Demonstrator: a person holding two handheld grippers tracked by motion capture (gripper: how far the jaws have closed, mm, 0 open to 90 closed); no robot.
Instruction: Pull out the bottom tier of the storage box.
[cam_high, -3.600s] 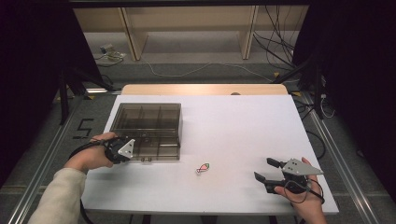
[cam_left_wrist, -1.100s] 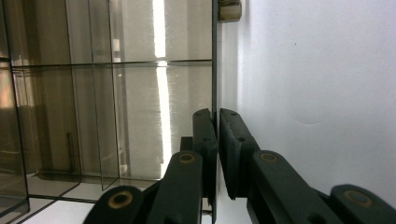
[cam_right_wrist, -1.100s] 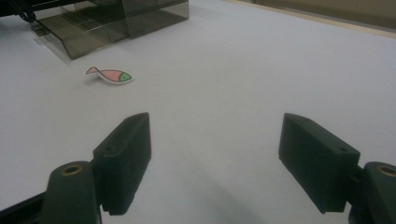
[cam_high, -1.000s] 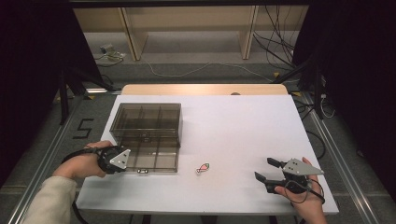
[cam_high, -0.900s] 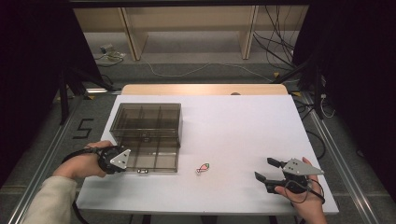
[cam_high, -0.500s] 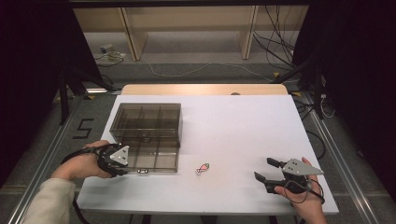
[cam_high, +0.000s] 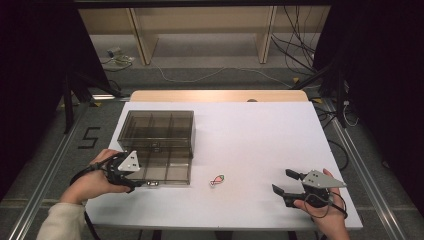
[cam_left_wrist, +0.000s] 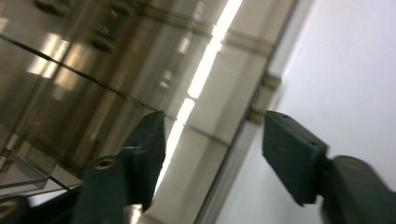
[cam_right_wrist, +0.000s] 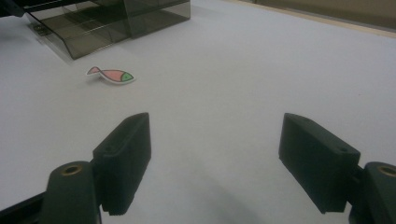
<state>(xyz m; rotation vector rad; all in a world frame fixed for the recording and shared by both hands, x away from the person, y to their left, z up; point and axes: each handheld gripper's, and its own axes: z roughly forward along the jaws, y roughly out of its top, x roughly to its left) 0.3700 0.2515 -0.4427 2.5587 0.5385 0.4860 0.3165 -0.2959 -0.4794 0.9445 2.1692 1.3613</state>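
Note:
A smoky see-through box stands at the table's left, its drawer drawn out toward the front edge. My left gripper is at the drawer's front left corner. In the left gripper view its jaws have just been opening; my left gripper is open, with the drawer's front wall running between the pads and not pressed. A small pink and green paper fish lies flat on the table right of the drawer. My right gripper rests open near the front right, and the fish lies ahead of it.
The white table has a wooden strip along its far edge. Behind it are shelf legs and cables on the floor. The box sits at the far left of the right gripper view.
Since the earliest frame the drawer has come out toward the table's front, and my left hand came back with it. The right gripper has stayed in place.

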